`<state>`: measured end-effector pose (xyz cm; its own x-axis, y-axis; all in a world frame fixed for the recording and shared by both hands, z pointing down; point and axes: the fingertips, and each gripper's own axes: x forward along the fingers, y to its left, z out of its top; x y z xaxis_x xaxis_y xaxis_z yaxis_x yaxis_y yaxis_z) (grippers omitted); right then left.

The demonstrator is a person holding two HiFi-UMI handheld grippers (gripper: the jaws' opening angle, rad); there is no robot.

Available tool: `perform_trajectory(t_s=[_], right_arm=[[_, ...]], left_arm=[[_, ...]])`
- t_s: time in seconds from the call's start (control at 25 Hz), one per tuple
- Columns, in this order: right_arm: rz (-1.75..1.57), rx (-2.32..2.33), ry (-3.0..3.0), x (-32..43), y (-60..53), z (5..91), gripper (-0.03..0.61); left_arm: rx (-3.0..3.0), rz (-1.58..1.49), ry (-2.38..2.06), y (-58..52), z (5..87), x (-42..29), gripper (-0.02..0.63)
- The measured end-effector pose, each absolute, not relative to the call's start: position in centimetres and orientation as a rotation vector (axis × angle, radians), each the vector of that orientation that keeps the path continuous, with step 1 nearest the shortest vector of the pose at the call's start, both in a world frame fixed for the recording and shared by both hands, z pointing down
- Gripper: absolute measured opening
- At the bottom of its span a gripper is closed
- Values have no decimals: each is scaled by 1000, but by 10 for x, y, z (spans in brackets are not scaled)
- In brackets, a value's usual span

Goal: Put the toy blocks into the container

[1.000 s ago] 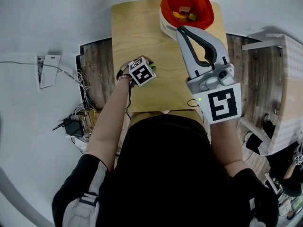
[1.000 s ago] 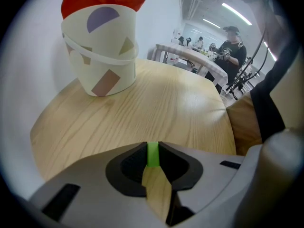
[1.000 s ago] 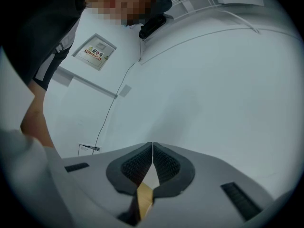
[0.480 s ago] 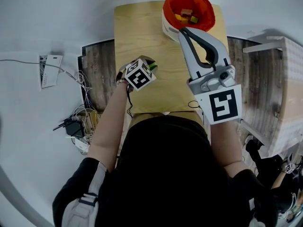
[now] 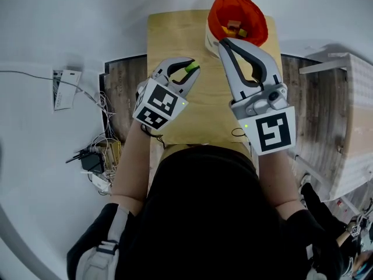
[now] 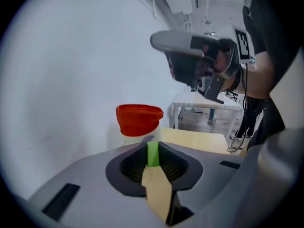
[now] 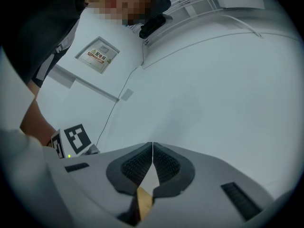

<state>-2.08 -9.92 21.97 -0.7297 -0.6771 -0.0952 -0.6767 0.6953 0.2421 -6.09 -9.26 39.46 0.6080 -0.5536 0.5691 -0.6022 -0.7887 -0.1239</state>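
Between the pads of my left tongs [image 5: 191, 67] sits a green block [image 5: 190, 70], pinched tight and held in the air over the middle of the wooden table [image 5: 169, 37], nearer its left edge. At the table's far right corner stands the orange-lined container [image 5: 219, 17], with a few blocks [image 5: 235, 27] lying inside it. My right tongs [image 5: 224, 41] are closed on nothing, their tips near the container's near side. Dark plank floor [image 5: 119, 83] shows on both sides of the table, and cables [image 5: 96, 150] lie on the white surface off to the left.
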Motion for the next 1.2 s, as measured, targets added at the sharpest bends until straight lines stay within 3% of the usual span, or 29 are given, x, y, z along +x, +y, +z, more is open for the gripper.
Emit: perform_trajectory(t_s=[0.56,1.2], right_arm=[[-428,1142,-2888,-26,-100,219,31],[-402,1195,-2861,0,-110,222,31]], left_arm=[[3015,490,-1507,-106,258,-69,78],[3163,392,-1379,-115,247,-23,78]])
